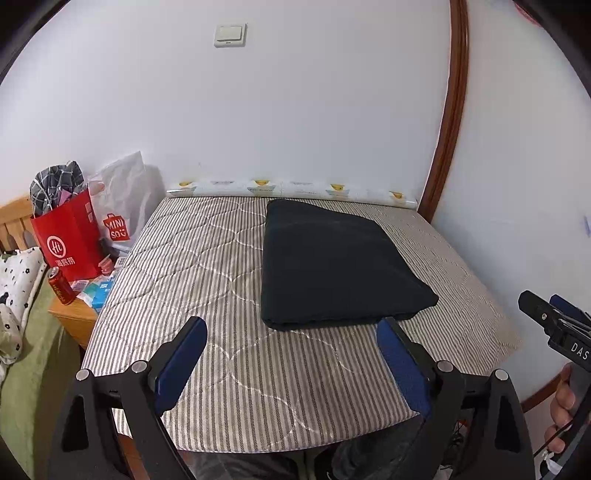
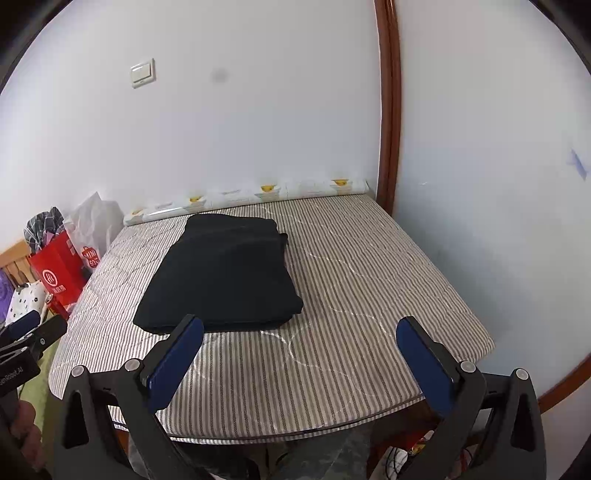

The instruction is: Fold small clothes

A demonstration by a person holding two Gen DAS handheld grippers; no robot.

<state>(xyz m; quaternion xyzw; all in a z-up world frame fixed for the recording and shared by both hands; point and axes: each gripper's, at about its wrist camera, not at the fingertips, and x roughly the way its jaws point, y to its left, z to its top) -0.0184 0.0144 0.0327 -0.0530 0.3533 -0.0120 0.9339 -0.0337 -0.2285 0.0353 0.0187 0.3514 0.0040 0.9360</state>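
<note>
- White wall (image 1: 295,110) behind the desk, light switch (image 1: 230,35) high on it; brown wooden trim (image 1: 448,122) runs up the corner right of the desk.
- Desk (image 1: 207,266) covered in a grey-and-white striped quilted cloth; patterned roll (image 1: 291,187) lies along its far edge against the wall.
- Black folded garment (image 1: 332,266) lies flat on the desk, far half, right of centre in the left wrist view; left of centre in the right wrist view (image 2: 221,273). Long axis runs near-to-far; thick folded edge faces the near side.
- Left view only: red can (image 1: 61,290) and small packets on a wooden side stand left of the desk. Red paper bag (image 1: 68,240) and white Miniso bag (image 1: 122,206) show in both, clearer here.
- Right view only: blue scribble (image 2: 577,162) on the side wall right of the desk.
- Left gripper (image 1: 291,328) above the desk's near edge, jaws wide, nothing between; right fingertip just beside the garment's near corner.
- Right gripper (image 2: 301,330) likewise, jaws wide and empty, near the garment's near edge.
</note>
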